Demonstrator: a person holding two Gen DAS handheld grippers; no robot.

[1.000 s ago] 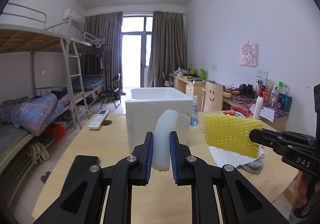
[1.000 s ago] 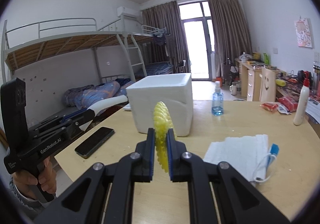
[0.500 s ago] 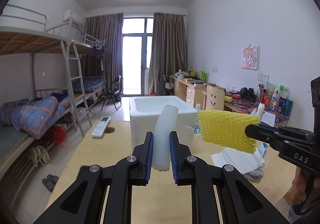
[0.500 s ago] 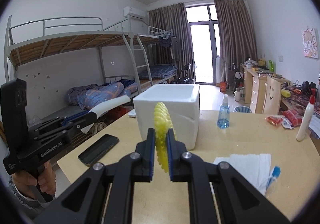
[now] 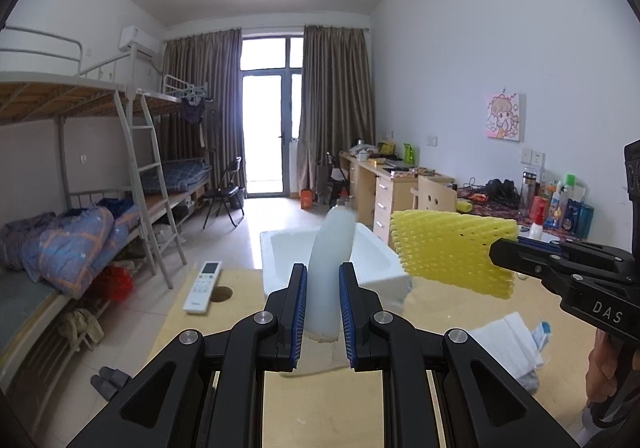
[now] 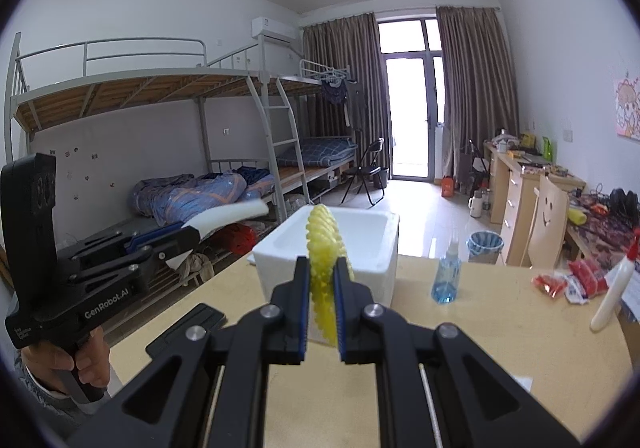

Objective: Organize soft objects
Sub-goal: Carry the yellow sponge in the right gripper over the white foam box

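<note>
My left gripper (image 5: 323, 280) is shut on a white foam sheet (image 5: 330, 260) and holds it upright above the wooden table (image 5: 320, 400). It also shows in the right wrist view (image 6: 224, 217). My right gripper (image 6: 322, 272) is shut on a yellow foam net (image 6: 325, 256), seen broadside in the left wrist view (image 5: 452, 252). Both are raised in front of an open white foam box (image 5: 376, 268), which also shows in the right wrist view (image 6: 372, 248).
A remote (image 5: 203, 286) lies left of the box, and a phone (image 6: 188, 332) near the table's left edge. A blue spray bottle (image 6: 447, 276), a white bottle (image 6: 612, 288), red snack packets (image 6: 568, 282) and white tissues with a mask (image 5: 508, 344) lie to the right.
Both grippers have risen with their foam pieces, so the open top of the box now shows. The yellow net has moved up and nearer the box.
</note>
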